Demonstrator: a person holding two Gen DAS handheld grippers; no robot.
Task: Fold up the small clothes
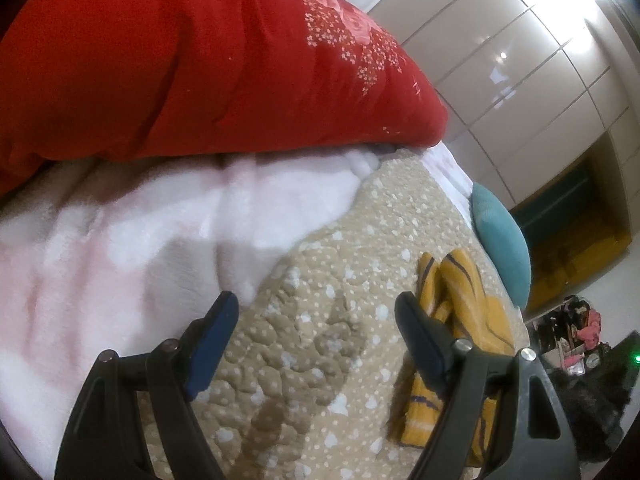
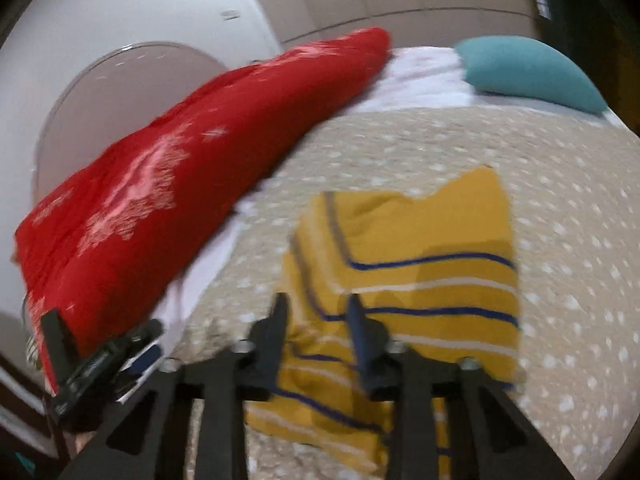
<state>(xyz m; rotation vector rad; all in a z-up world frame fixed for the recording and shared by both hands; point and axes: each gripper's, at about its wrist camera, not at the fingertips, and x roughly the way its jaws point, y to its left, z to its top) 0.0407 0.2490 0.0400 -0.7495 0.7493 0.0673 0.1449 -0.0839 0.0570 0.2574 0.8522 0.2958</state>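
Note:
A small yellow garment with blue and white stripes (image 2: 420, 264) lies partly folded on the beige dotted bedspread (image 2: 560, 184). My right gripper (image 2: 316, 304) is open just above the garment's near left part, with nothing between its fingers. In the left wrist view the same garment (image 1: 452, 292) lies crumpled to the right, partly behind the right finger. My left gripper (image 1: 316, 304) is open and empty over the bare bedspread (image 1: 320, 340), left of the garment.
A red floral quilt (image 1: 192, 56) is piled at the back, also seen in the right wrist view (image 2: 168, 184). A white-pink fleece blanket (image 1: 112, 240) lies under it. A teal pillow (image 2: 528, 72) sits at the far edge. Wardrobe doors (image 1: 540, 60) stand beyond the bed.

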